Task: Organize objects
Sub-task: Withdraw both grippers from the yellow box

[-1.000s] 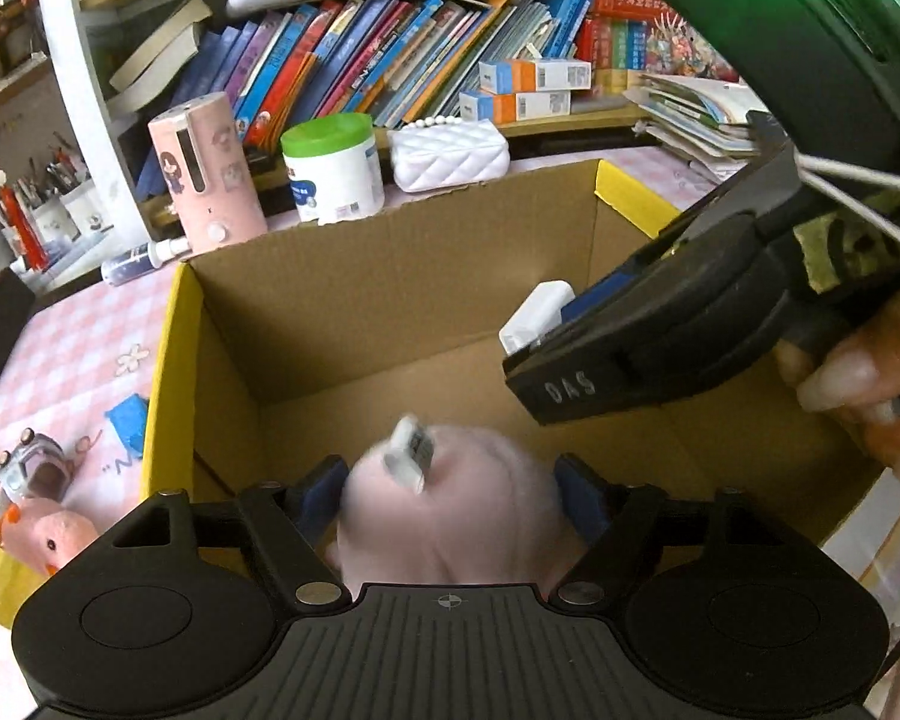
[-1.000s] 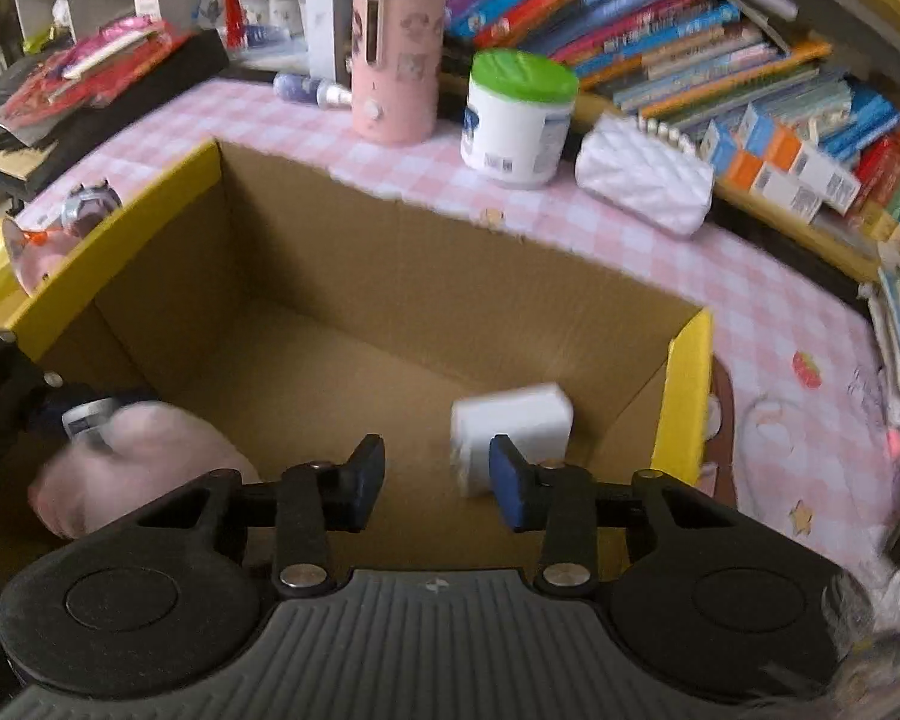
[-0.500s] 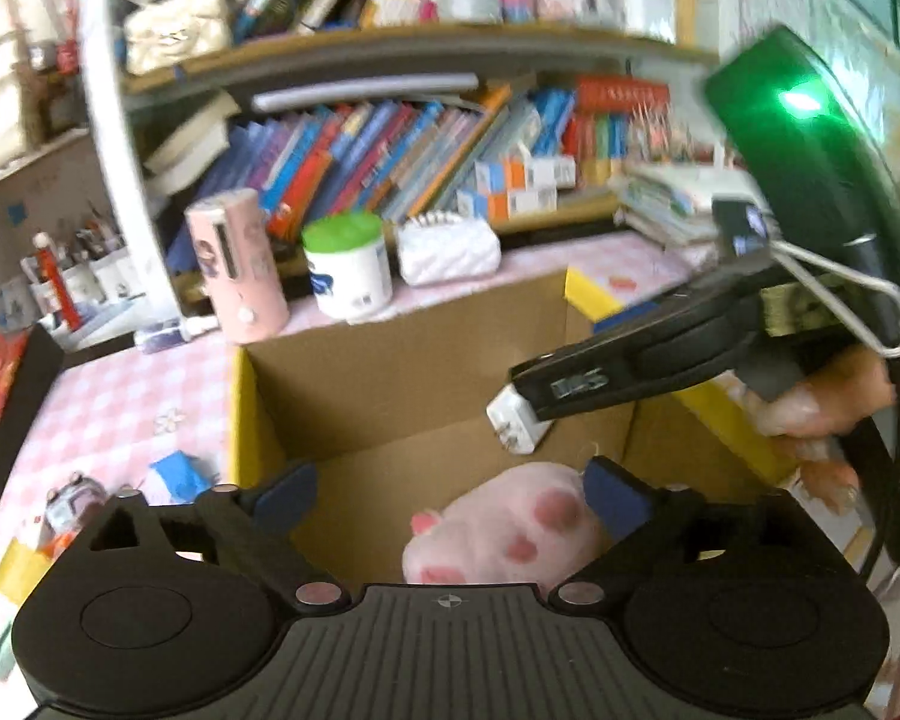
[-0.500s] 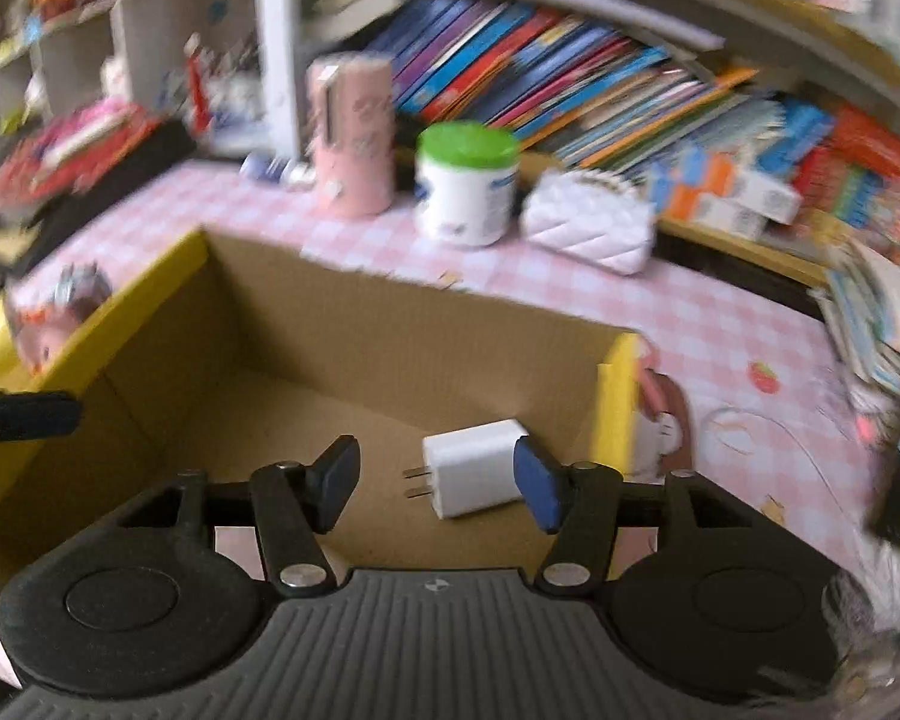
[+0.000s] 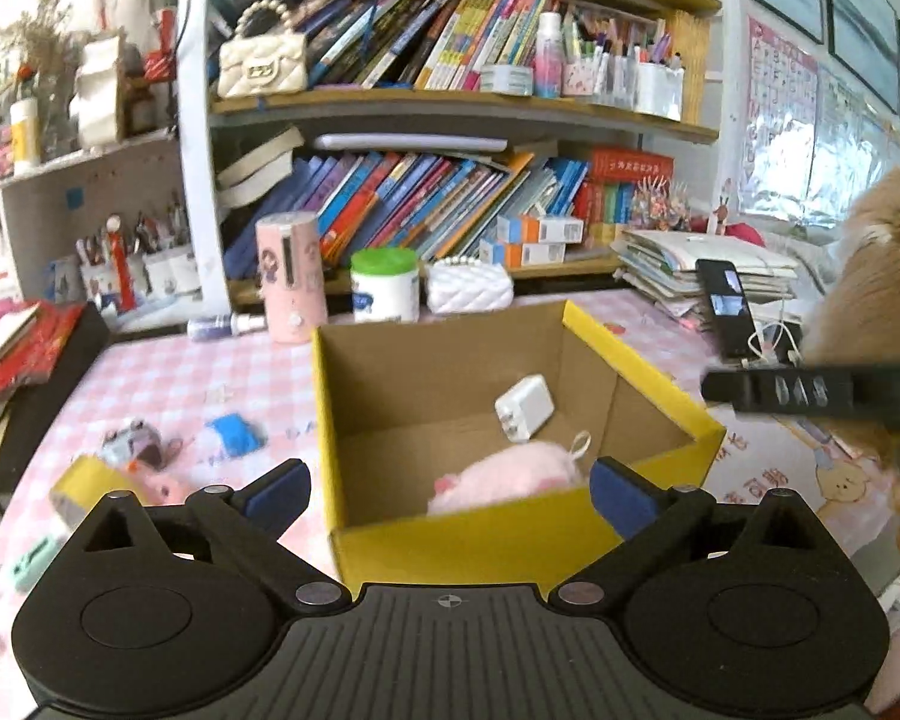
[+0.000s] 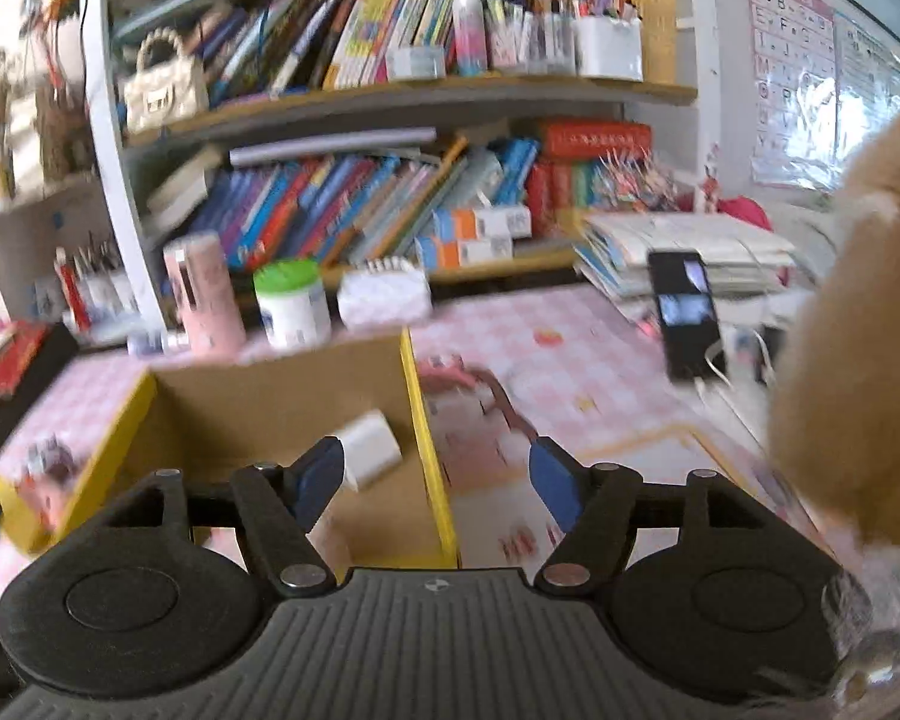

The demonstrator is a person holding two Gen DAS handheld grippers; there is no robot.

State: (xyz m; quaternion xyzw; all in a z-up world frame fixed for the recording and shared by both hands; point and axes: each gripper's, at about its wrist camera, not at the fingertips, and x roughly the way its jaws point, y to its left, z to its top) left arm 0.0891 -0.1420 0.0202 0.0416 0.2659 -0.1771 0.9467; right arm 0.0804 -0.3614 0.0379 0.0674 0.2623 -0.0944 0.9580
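Blue rubber pads mark the nearest items: my left gripper (image 5: 444,489) stands wide, jaws opening, nothing between them but the near yellow wall of the cardboard box (image 5: 450,531) seen beyond. My right gripper (image 6: 432,477) is likewise empty with its jaws opening, aimed over the box's right-hand wall; that view is blurred, so I report little detail from it. Inside the box, the pink plush toy (image 5: 504,480) lies against the near wall and the white charger (image 5: 525,408) rests further back on the floor, prongs down-left, clear of both grippers. I judge both deposited there as sorted items. On the pink checked tablecloth (image 5: 168,378) left of the box, a small grey toy (image 5: 132,444), a second pink toy (image 5: 162,489) and a blue item (image 5: 234,435) lie loose, probably next for collection. Beyond stand a pink canister (image 5: 291,276) and a green-lidded tub (image 5: 385,285), before the bookshelf (image 5: 450,102).
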